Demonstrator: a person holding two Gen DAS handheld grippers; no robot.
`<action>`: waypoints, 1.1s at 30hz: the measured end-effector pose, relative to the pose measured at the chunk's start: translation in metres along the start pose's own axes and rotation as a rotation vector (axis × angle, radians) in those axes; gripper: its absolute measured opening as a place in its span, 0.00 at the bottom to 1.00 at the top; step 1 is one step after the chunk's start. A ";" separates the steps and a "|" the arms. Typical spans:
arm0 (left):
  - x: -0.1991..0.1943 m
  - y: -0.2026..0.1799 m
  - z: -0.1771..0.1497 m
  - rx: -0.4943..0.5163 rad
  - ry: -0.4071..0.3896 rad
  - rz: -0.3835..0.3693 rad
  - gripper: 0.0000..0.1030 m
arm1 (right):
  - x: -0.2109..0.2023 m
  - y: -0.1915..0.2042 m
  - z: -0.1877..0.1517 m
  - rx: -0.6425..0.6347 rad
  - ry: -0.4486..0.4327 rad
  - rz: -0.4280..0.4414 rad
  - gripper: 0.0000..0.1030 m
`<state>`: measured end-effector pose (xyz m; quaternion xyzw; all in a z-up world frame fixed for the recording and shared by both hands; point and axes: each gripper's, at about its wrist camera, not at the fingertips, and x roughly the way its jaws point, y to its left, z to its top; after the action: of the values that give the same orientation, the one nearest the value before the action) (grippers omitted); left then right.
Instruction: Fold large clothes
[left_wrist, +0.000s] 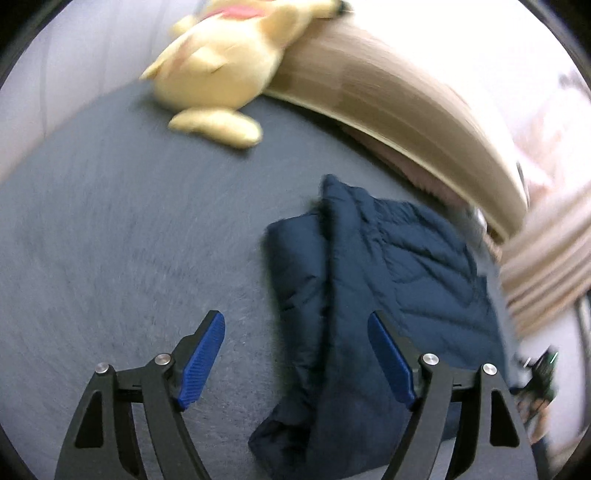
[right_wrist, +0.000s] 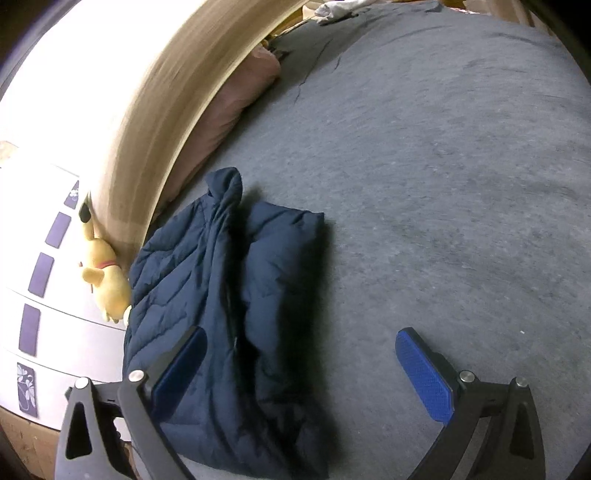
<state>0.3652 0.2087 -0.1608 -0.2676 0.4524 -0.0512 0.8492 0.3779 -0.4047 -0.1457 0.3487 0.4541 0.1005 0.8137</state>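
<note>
A dark navy quilted jacket (left_wrist: 369, 280) lies folded lengthwise on the grey bed cover (left_wrist: 110, 240), one side lapped over the other. In the left wrist view my left gripper (left_wrist: 295, 343) hangs above its left edge, blue pads wide apart and touching nothing. In the right wrist view the same jacket (right_wrist: 229, 314) lies left of centre. My right gripper (right_wrist: 301, 363) stands fully open over the jacket's right edge, its left pad above the fabric, its right pad above the bare bed cover (right_wrist: 443, 184). Neither gripper holds anything.
A yellow plush toy (left_wrist: 221, 62) lies at the head of the bed against the wooden headboard (left_wrist: 388, 99). A pink pillow (right_wrist: 236, 99) sits along the headboard (right_wrist: 166, 92). White drawers with purple tiles (right_wrist: 40, 277) stand beyond the bed. Crumpled cloth (right_wrist: 340, 9) lies far off.
</note>
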 end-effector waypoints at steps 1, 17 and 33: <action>0.001 0.004 0.001 -0.024 0.001 0.001 0.78 | 0.003 0.003 0.000 -0.006 -0.004 -0.010 1.00; 0.012 -0.147 -0.018 0.448 -0.137 0.271 0.78 | 0.033 0.134 0.004 -0.434 -0.115 -0.222 1.00; 0.060 -0.124 0.061 0.376 -0.097 0.239 0.78 | 0.103 0.120 0.094 -0.288 -0.009 -0.201 1.00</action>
<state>0.4681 0.1081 -0.1160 -0.0511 0.4218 -0.0208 0.9050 0.5307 -0.3110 -0.1033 0.1818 0.4638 0.0811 0.8633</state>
